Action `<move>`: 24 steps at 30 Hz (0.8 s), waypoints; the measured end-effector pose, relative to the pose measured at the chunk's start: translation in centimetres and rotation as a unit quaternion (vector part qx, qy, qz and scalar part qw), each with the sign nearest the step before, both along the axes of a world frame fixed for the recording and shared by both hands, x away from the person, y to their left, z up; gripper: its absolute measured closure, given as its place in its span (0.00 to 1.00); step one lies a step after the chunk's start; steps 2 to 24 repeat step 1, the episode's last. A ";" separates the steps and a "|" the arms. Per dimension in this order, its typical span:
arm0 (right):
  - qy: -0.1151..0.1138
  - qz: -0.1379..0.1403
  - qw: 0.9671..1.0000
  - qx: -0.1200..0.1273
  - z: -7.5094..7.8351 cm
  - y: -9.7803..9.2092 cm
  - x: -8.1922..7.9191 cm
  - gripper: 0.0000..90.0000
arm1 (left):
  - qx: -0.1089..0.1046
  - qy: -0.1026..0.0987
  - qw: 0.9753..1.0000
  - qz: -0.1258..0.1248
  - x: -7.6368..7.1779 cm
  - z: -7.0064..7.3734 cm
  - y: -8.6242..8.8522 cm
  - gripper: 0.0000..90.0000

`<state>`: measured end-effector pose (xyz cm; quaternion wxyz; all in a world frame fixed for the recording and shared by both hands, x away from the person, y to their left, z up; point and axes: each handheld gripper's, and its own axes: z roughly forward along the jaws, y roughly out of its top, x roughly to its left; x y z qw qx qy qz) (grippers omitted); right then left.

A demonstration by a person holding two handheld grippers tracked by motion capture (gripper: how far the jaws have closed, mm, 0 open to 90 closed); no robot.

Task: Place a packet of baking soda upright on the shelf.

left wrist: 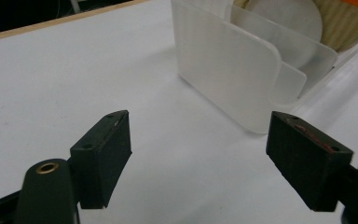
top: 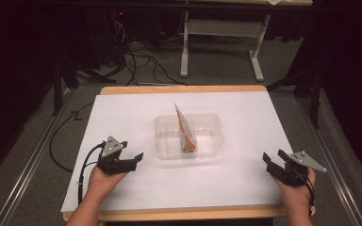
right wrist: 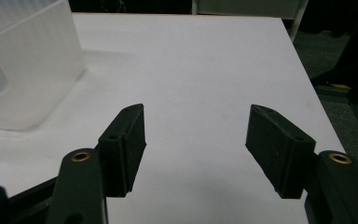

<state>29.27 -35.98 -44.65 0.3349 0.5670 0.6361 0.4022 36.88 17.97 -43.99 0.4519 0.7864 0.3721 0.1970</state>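
Both my left gripper (top: 131, 159) and right gripper (top: 272, 161) rest with jaws apart, flanking the clear tub (top: 166, 134). I judge this the approach; next I must reach the upright packet (top: 185, 129).

White-topped table (top: 122, 117), one clear tub on it.

Wooden table edge shows along the far and near sides; a white sheet covers nearly the whole top. A translucent plastic container (top: 167, 127) sits directly on the sheet, about centre. A paper packet (top: 185, 129) stands tilted inside it, leaning on the wall, so it is not on the sheet itself. The left gripper view shows the container wall (left wrist: 228, 70) close up on the white surface.
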 end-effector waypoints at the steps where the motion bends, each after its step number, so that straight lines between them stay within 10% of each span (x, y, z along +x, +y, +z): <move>1: -0.003 0.005 1.000 -0.001 0.2 0.3 -0.1 0.41 | 0.000 0.000 1.000 0.000 0.0 0.0 0.0 0.25; 24: -0.003 0.005 1.000 -0.001 0.2 0.3 -0.1 0.41 | 0.000 0.000 1.000 0.000 0.0 0.0 0.0 0.25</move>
